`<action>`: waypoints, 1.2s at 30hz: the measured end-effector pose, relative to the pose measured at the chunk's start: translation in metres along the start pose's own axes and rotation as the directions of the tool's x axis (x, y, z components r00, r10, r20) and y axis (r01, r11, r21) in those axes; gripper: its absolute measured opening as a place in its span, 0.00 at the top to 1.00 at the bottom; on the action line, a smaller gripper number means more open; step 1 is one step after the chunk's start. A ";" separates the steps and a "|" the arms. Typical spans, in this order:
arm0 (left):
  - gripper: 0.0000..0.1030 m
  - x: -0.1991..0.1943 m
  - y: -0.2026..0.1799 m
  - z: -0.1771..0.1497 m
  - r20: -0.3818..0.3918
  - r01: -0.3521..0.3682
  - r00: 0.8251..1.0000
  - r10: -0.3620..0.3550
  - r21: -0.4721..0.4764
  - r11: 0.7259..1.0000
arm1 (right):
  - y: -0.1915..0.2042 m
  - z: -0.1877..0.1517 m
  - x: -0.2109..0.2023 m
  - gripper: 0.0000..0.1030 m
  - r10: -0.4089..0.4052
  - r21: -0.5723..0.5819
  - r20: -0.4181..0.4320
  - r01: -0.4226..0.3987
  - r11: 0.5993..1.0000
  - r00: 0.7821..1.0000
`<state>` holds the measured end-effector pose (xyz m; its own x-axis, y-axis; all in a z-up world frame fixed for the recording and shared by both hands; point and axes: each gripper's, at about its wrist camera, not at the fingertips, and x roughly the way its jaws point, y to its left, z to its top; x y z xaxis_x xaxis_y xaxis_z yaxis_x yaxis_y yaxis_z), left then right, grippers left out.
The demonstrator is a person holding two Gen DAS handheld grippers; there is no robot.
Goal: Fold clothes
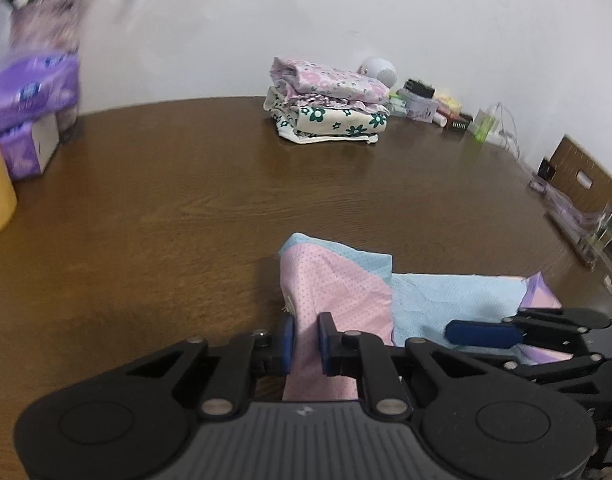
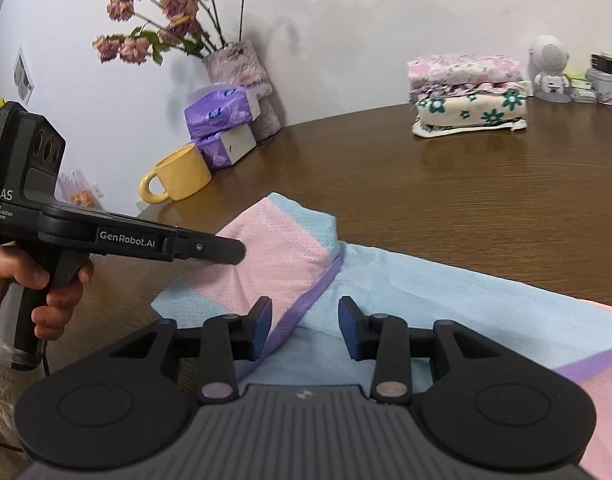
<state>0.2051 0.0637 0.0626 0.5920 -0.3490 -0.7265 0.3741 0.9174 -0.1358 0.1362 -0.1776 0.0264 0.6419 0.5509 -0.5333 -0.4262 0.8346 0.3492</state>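
Left wrist view: the left gripper (image 1: 306, 338) pinches a pink part of the garment (image 1: 337, 292) between its blue pads, and the cloth is lifted into a peak there. The garment is pink, light blue and purple, and it lies on the near part of the brown wooden table (image 1: 186, 200). From the peak it runs away to the right, so its long axis goes left to right across the near edge. The right gripper (image 1: 485, 334) comes in from the right, low over the light blue part. A stack of folded clothes (image 1: 329, 108) with flower prints sits far back by the white wall (image 1: 306, 20). At the left stand purple tissue packs (image 1: 30, 92).

Right wrist view: the right gripper (image 2: 306, 326) has its fingers spread apart, over the purple trim and the blue cloth, holding nothing. A hand (image 2: 38, 284) holds the left gripper (image 2: 230, 250), whose body reads "GenRobot.AI" and "DAS Data Acquisition System". On the table there are a yellow mug (image 2: 178, 176), a vase with dried roses (image 2: 234, 64) and a small white figure (image 2: 549, 68).
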 end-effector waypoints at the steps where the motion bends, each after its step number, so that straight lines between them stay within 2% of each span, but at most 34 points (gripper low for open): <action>1: 0.89 -0.001 -0.006 0.002 -0.005 -0.016 1.000 0.017 0.018 1.000 | -0.003 -0.001 -0.004 0.64 0.000 0.005 0.006 0.000 1.000 1.000; 6: 0.89 -0.005 -0.037 0.011 -0.024 -0.103 0.994 0.106 0.117 0.988 | -0.022 -0.008 -0.024 0.64 0.009 0.028 0.030 -0.010 1.000 1.000; 12: 0.89 -0.005 -0.077 0.016 -0.037 -0.188 0.979 0.199 0.202 0.961 | -0.042 -0.015 -0.043 0.64 0.040 0.041 0.051 -0.043 0.998 0.998; 22: 0.89 0.008 -0.140 0.020 -0.047 -0.306 0.939 0.342 0.345 0.887 | -0.068 -0.025 -0.072 0.64 0.081 0.040 0.096 -0.085 0.996 0.992; 27: 0.89 0.017 -0.171 0.016 -0.063 -0.317 0.926 0.371 0.401 0.860 | -0.076 -0.032 -0.084 0.64 0.089 0.045 0.113 -0.095 0.995 0.990; 36: 0.89 0.035 -0.207 0.010 -0.087 -0.308 0.919 0.384 0.448 0.839 | -0.091 -0.046 -0.108 0.60 0.057 0.059 0.147 -0.066 0.996 0.988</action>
<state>0.1557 -0.1400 0.0721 0.6259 0.0477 -0.7785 0.4515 0.7917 0.4116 0.0767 -0.3128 0.0169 0.7034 0.5917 -0.3938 -0.4288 0.7952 0.4287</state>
